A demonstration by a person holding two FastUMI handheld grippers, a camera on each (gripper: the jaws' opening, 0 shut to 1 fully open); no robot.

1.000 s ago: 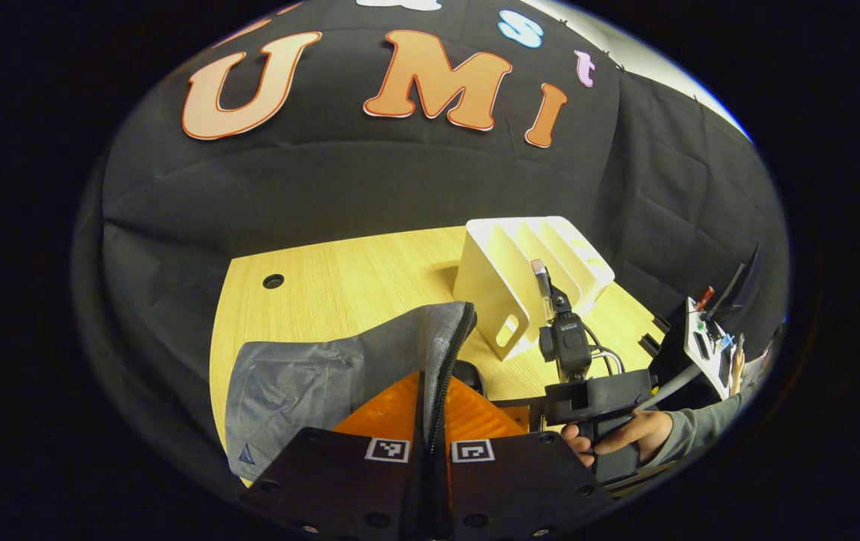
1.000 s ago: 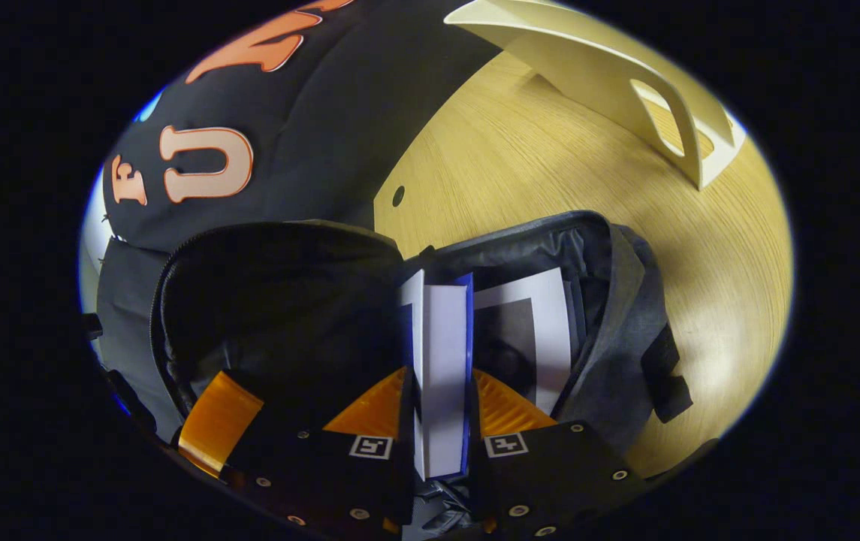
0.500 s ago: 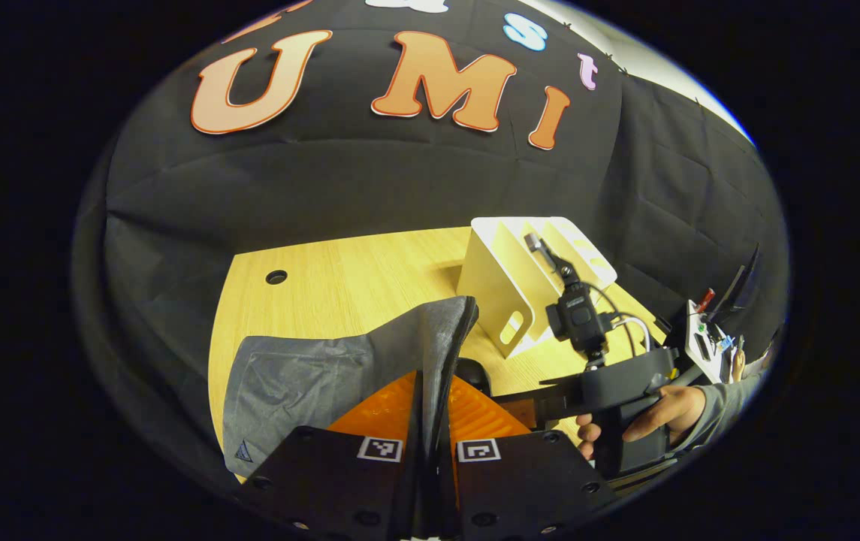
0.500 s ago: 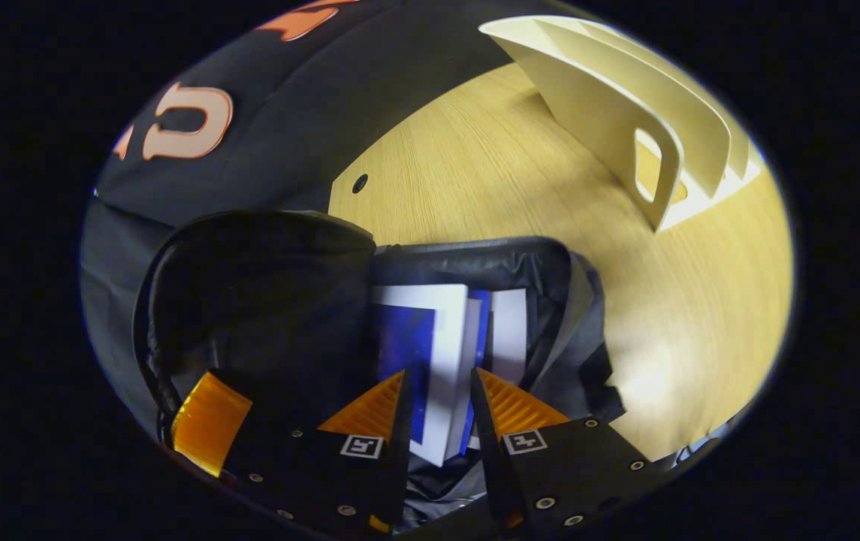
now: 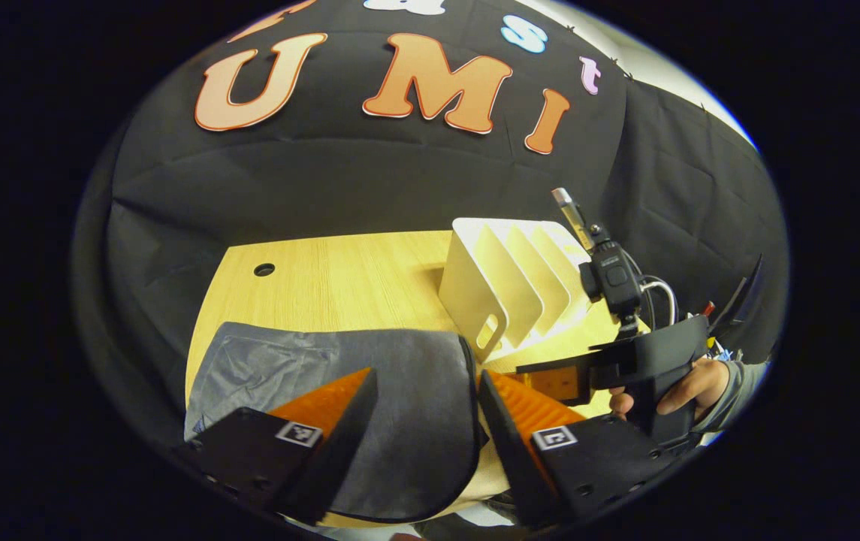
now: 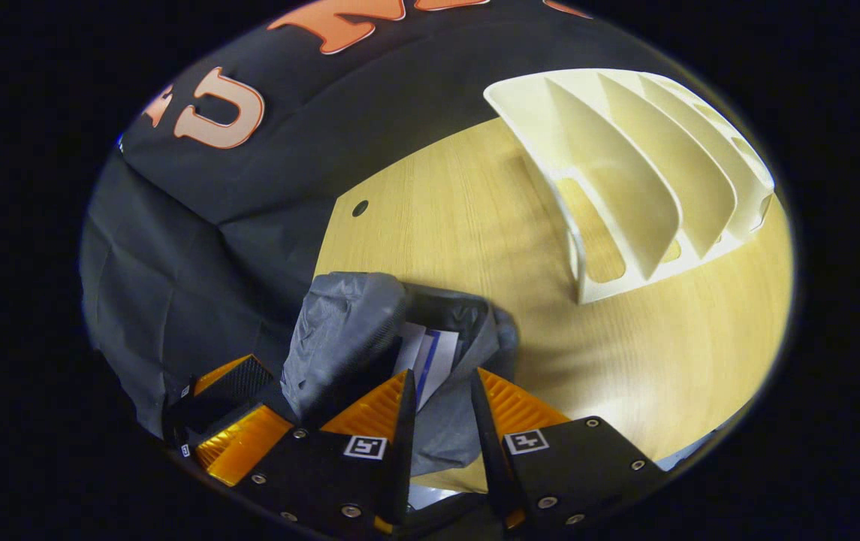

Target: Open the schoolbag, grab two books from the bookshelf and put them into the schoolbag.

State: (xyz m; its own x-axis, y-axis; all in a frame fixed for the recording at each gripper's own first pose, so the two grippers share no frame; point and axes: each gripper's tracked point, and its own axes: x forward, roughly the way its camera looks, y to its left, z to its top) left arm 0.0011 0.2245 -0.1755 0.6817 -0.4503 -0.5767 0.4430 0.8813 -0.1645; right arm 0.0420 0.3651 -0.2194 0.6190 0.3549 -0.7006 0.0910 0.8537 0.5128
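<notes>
A pale wooden table (image 5: 339, 274) fills the middle of the left gripper view and carries a round hole near its far left corner. On it lies a grey schoolbag (image 5: 369, 376), flat-looking from this side, its dark zip edge curving down the right side. In the right gripper view the same schoolbag (image 6: 358, 334) sits at the table's near edge with its top gaping, and two books (image 6: 430, 357) stand inside, their white and blue edges poking up between the folds of fabric. Behind and to the right of the bag stands a white bookshelf (image 5: 508, 285) with slanted dividers; its slots look bare in the right gripper view (image 6: 640, 180). The left gripper (image 5: 423, 391) hovers over the bag with its fingers spread wide, grey fabric showing between them and nothing held. The right gripper (image 6: 441, 398) is above the bag's mouth, its fingers apart and gripping nothing. In the left gripper view a hand (image 5: 689, 387) in a grey sleeve holds the right gripper beside the bookshelf.
</notes>
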